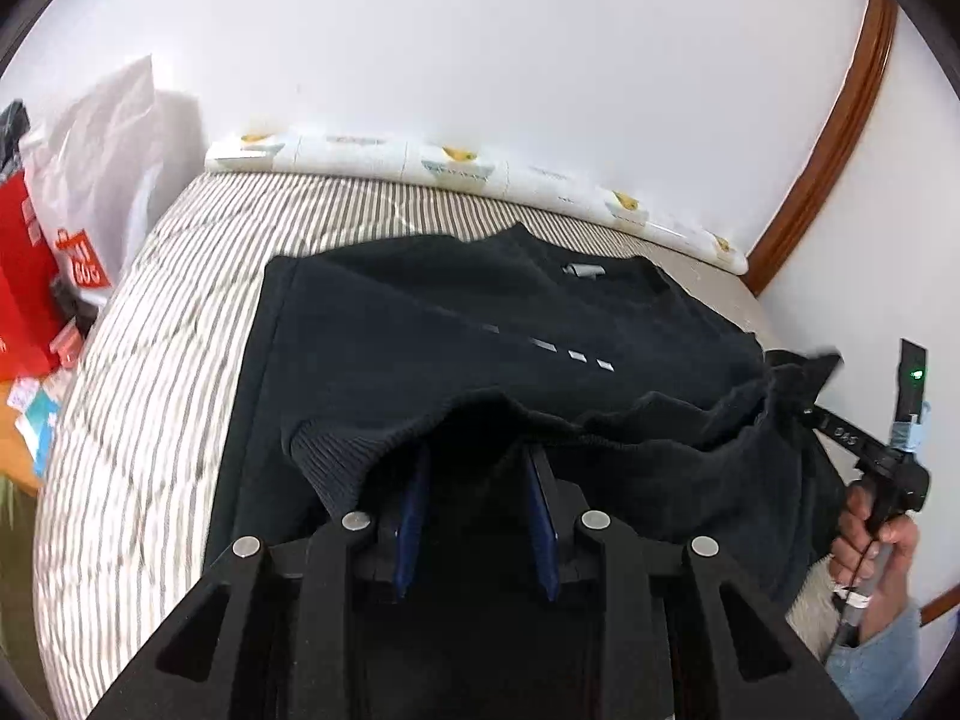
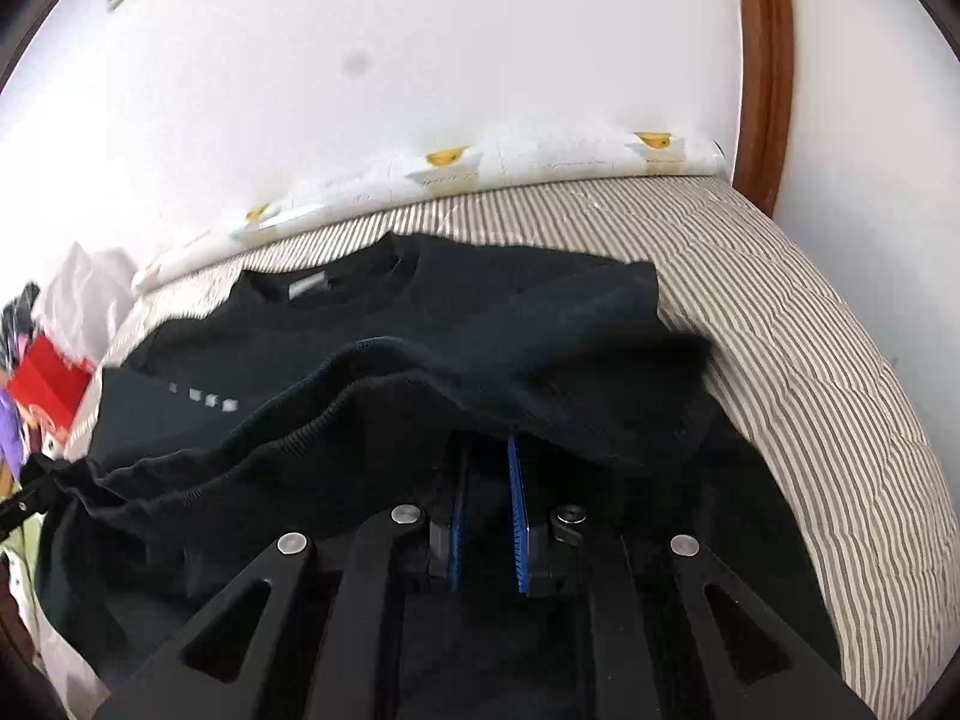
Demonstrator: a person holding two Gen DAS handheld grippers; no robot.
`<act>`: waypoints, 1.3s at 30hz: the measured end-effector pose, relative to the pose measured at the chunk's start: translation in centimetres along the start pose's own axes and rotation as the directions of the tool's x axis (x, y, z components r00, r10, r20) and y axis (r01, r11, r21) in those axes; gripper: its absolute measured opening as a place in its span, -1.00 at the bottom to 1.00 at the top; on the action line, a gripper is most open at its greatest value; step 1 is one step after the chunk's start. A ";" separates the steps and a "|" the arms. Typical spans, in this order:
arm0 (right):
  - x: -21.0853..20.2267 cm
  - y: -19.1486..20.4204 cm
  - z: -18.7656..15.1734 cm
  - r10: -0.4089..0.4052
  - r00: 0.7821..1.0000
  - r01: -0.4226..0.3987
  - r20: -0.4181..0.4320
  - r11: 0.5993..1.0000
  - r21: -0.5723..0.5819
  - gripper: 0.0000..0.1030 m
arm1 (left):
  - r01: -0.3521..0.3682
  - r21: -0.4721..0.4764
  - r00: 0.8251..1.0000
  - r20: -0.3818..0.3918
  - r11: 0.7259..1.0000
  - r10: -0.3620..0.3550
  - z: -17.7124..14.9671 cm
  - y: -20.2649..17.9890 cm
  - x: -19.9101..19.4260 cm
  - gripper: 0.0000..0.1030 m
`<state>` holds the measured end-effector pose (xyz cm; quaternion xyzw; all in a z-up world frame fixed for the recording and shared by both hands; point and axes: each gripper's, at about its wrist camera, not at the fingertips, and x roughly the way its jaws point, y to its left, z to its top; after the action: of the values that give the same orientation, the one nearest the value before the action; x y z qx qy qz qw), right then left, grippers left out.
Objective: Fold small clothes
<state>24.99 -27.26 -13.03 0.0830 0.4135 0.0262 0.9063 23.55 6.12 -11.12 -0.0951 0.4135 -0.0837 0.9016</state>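
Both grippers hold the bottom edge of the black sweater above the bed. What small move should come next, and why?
Probably carry the hem forward toward the collar, then lower it. Both the left gripper and right gripper hold it raised, and the sweater's upper half lies flat on the bed.

The sweater (image 1: pixel 420 324) is black, with a short row of small white marks across it and a grey label at the neck. The bed (image 2: pixel 810 324) under it wears grey-and-white stripes. The roll (image 2: pixel 540 165) by the white wall is white with yellow prints. The gripper pads (image 2: pixel 517 516) are blue.
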 end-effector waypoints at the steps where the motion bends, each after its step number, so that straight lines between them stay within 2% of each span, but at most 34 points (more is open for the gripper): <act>1: 0.1 -0.2 0.3 -0.002 1.000 0.002 0.003 1.000 0.006 -0.69 | -0.008 0.004 1.000 0.011 1.000 0.008 0.4 -0.2 0.3 -0.44; 2: 0.2 -0.5 0.7 -0.011 1.000 0.011 0.007 1.000 0.011 -0.64 | -0.008 0.004 1.000 0.017 1.000 0.008 0.7 -0.1 0.5 -0.44; 4: 0.4 -1.2 1.1 -0.040 0.999 0.040 0.007 0.999 0.014 -0.39 | 0.017 -0.007 0.999 0.052 1.000 -0.017 1.4 -0.2 0.4 -0.44; 6: 0.9 -2.0 1.5 -0.069 0.998 0.069 -0.004 0.998 0.013 -0.30 | 0.038 -0.018 0.996 0.077 0.999 -0.036 2.2 0.0 0.3 -0.42; 7: 1.0 -2.4 1.6 -0.076 0.997 0.076 -0.010 0.997 0.013 -0.25 | 0.041 -0.021 0.996 0.084 0.999 -0.039 2.3 0.1 0.2 -0.38; 9: 1.5 -3.3 1.9 -0.084 0.996 0.084 -0.032 0.996 0.013 -0.13 | 0.042 -0.020 0.996 0.076 0.999 -0.041 2.6 0.4 0.2 -0.09; 10: 1.9 -3.6 2.0 -0.083 0.995 0.083 -0.050 0.996 0.009 -0.02 | 0.041 -0.019 0.996 0.074 0.999 -0.040 2.7 0.6 0.1 -0.09; 13: 2.8 -4.1 2.4 -0.087 0.993 0.086 -0.082 0.996 -0.018 0.12 | 0.033 -0.026 0.996 0.079 0.999 -0.030 2.7 1.4 -0.2 -0.09; 16: 3.4 -4.3 2.8 -0.109 0.991 0.105 -0.078 0.993 -0.043 0.25 | 0.047 -0.025 0.994 0.099 0.999 -0.044 2.4 2.4 -1.4 -0.07; 17: 3.7 -4.3 3.0 -0.114 0.990 0.111 -0.079 0.993 -0.048 0.25 | 0.045 -0.026 0.994 0.102 0.999 -0.043 2.4 2.6 -1.8 -0.01; 18: 3.9 -4.3 3.2 -0.116 0.990 0.112 -0.082 0.992 -0.052 0.25 | 0.026 -0.028 0.994 0.103 0.999 -0.023 2.4 2.9 -2.0 0.16; 19: 4.2 -4.3 3.3 -0.116 0.990 0.111 -0.085 0.992 -0.055 0.25 | -0.002 -0.029 0.994 0.107 1.000 0.005 2.3 3.1 -2.2 0.19; 24: 5.6 -4.0 3.9 -0.126 0.987 0.119 -0.095 0.990 -0.075 0.25 | -0.029 -0.028 0.996 0.087 0.999 0.031 1.9 4.3 -1.7 0.19; 29: 6.0 -3.6 3.6 -0.130 0.987 0.120 -0.098 0.988 -0.101 0.17 | -0.022 -0.025 1.000 0.011 0.999 0.022 2.3 4.7 1.6 0.19; 34: 6.2 -3.5 3.6 -0.110 0.988 0.097 -0.108 0.988 -0.119 0.09 | -0.052 -0.023 0.997 -0.066 0.998 0.050 3.3 5.6 5.4 0.16; 35: 6.3 -3.5 3.6 -0.106 0.988 0.092 -0.112 0.988 -0.123 0.07 | -0.051 -0.035 0.995 -0.087 0.998 0.048 3.3 6.0 6.1 0.07; 36: 6.4 -3.4 3.6 -0.101 0.988 0.087 -0.115 0.988 -0.127 -0.01 | -0.048 -0.043 0.994 -0.105 0.998 0.043 3.3 6.3 6.7 -0.10; 37: 6.5 -3.4 3.6 -0.095 0.988 0.079 -0.120 0.988 -0.132 -0.11 | -0.042 -0.052 0.992 -0.121 0.998 0.035 3.3 6.5 7.1 -0.18; 39: 6.7 -3.3 3.6 -0.090 0.988 0.072 -0.123 0.987 -0.143 -0.23 | -0.027 -0.052 0.992 -0.128 0.998 0.020 3.0 6.5 7.5 -0.55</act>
<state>32.01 -30.15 -16.29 0.0013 0.4717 0.0231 0.8815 31.17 10.95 -16.21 -0.1089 0.4735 -0.0677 0.8714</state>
